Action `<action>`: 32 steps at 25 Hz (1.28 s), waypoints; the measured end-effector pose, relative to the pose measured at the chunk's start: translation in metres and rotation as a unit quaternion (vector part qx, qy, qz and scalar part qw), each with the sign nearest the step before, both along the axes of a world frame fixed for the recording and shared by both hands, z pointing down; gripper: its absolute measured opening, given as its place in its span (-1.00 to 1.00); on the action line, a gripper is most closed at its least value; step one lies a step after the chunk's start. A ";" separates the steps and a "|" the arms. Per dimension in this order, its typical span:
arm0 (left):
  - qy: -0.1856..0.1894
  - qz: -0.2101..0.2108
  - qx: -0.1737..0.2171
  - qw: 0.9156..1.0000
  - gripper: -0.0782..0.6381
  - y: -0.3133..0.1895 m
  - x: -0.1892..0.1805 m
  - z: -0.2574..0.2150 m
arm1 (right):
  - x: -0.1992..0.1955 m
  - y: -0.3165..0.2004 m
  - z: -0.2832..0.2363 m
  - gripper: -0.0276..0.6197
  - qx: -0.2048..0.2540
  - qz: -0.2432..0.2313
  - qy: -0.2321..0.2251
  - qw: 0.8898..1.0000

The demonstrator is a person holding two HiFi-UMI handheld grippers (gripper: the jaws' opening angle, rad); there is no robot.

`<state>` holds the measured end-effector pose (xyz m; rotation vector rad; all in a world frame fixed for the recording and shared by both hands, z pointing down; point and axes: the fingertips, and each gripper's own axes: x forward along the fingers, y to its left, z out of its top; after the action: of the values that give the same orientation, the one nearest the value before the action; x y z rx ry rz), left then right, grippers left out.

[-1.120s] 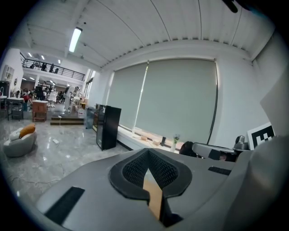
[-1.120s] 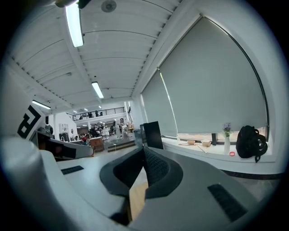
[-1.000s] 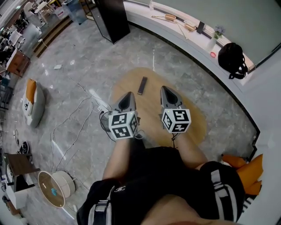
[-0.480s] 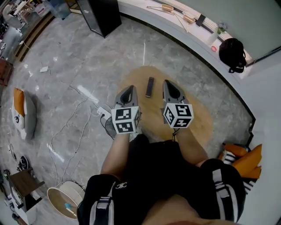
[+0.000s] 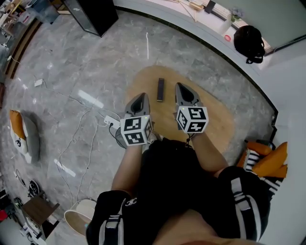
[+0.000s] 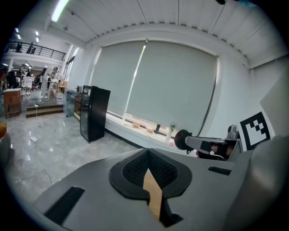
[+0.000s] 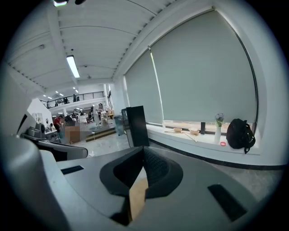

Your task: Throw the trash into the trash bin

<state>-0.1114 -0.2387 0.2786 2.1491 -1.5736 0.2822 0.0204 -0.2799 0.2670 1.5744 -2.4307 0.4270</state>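
Your left gripper (image 5: pixel 142 97) and right gripper (image 5: pixel 180 88) hang over the round worktop (image 5: pixel 217 122), fingers closed tight, holding nothing. The remote (image 5: pixel 160 89) lies between their tips.

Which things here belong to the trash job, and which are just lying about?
Job: left gripper, right gripper, both shut and empty; round cream container on the floor, possibly the bin.
Lying about: black remote on the oval table, backpack on the ledge, power strip and cables on the floor.
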 end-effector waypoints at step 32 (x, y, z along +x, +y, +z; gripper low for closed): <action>-0.028 -0.019 -0.168 0.985 -0.75 -0.008 -0.034 0.271 | -0.044 -0.060 0.377 -0.36 -0.262 0.020 0.068 0.962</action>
<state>-0.1449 -0.2467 0.5500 1.8644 -1.4751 0.5583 -0.0241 -0.3394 0.6442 1.3643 -1.9629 0.8556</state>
